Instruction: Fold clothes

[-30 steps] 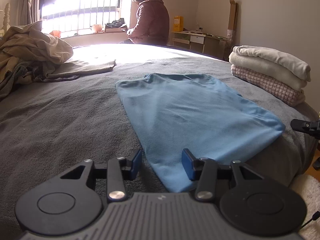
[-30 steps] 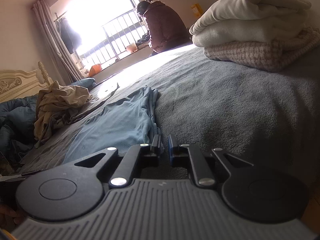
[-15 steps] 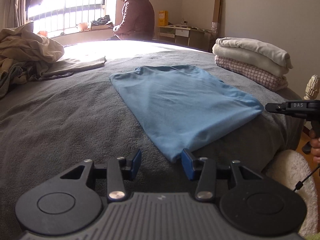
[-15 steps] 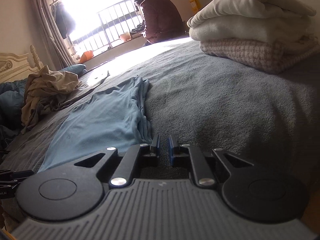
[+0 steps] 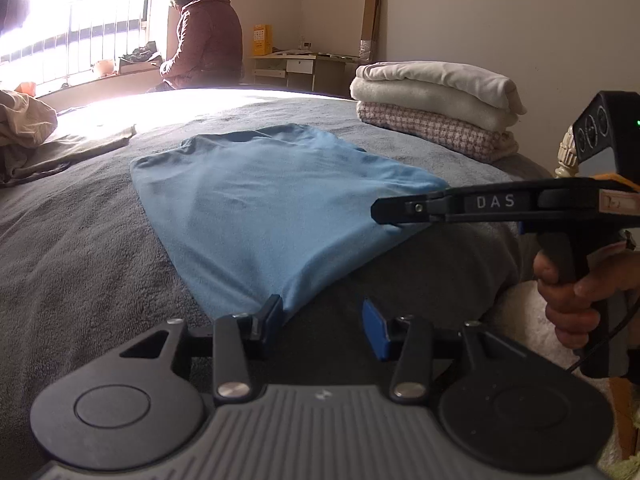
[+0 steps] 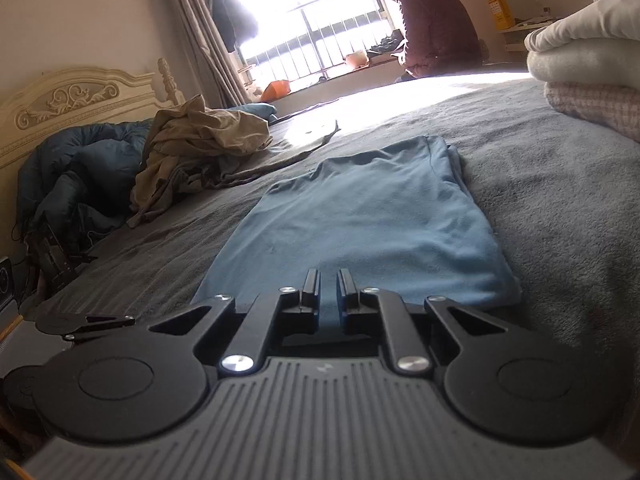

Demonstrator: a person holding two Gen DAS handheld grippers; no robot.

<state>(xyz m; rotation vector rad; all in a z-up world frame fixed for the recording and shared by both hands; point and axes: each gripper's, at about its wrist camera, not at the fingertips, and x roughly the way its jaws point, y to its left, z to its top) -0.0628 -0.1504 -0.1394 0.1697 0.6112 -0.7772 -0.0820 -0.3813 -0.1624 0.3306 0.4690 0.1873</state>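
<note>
A blue shirt lies folded lengthwise on the grey bed cover; it also shows in the right wrist view. My left gripper is open at the shirt's near corner, which lies by its left finger. My right gripper has its jaws nearly closed with a narrow gap, low over the shirt's near edge; I cannot tell whether cloth is pinched. The right gripper also shows in the left wrist view over the shirt's right corner.
A stack of folded cream and pink clothes sits at the right of the bed. A heap of beige clothes and a dark blue duvet lie by the headboard. A person sits by the window.
Both grippers have moved to the shirt's near edge. The right gripper swung left over the shirt. The left gripper shifted right, so the shirt's corner now lies by its left finger.
</note>
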